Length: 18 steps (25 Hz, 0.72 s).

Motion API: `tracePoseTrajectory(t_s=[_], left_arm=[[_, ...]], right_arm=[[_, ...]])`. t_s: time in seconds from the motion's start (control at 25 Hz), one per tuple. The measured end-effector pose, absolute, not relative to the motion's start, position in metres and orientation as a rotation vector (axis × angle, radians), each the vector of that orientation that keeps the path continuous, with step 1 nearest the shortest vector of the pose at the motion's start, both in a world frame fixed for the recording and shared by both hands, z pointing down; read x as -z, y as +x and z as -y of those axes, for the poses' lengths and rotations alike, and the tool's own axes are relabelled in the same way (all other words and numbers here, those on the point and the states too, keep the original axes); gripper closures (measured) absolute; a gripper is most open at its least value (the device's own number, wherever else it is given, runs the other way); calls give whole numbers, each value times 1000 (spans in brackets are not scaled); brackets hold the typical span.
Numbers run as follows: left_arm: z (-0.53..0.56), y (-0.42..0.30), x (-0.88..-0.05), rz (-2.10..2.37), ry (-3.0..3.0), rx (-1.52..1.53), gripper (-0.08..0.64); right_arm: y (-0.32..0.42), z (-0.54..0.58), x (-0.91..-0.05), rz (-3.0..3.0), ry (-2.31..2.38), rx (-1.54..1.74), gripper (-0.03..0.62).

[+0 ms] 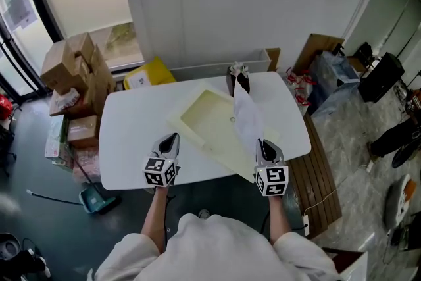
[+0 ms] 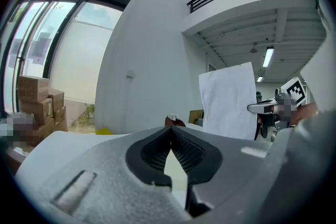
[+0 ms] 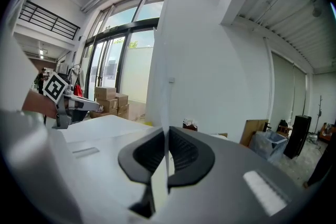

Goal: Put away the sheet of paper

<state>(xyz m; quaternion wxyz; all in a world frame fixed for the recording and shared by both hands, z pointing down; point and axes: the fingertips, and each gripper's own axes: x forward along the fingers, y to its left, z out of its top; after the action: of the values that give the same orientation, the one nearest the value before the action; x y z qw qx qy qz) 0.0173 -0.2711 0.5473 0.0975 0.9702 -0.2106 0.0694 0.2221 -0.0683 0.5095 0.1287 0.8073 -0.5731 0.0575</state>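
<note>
Right claw [image 3: 165, 136] has its jaws pressed together on the lower edge of the sheet of paper [image 3: 161, 86], which stands upright and edge-on to its own camera. In the head view the sheet [image 1: 247, 118] rises above the right side of the white table [image 1: 131, 135], over a pale yellow flat folder or tray [image 1: 204, 118]; I cannot tell which. Left claw [image 2: 171, 131] is closed with nothing between its jaws, well apart from the sheet.

To do this well, I would keep the pinch firm and low on the sheet, tip it flat gradually so it does not buckle, and line its edges up with the yellow piece before letting go. The left claw could steady the free end.

No brand or wording is readable. Only the square black-and-white markers on the claws' cubes [image 1: 272, 179] show, and a label on a yellow box [image 1: 148, 74] beyond the table is too small to read.
</note>
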Motion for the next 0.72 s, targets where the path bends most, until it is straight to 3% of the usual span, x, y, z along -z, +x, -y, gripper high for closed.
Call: tracePoseTrajectory(t_s=[0.72], left_arm=[[299,19,-571,726,2797,-274,558]], right_arm=[[227,119,-509,1801,2263,-180,591]])
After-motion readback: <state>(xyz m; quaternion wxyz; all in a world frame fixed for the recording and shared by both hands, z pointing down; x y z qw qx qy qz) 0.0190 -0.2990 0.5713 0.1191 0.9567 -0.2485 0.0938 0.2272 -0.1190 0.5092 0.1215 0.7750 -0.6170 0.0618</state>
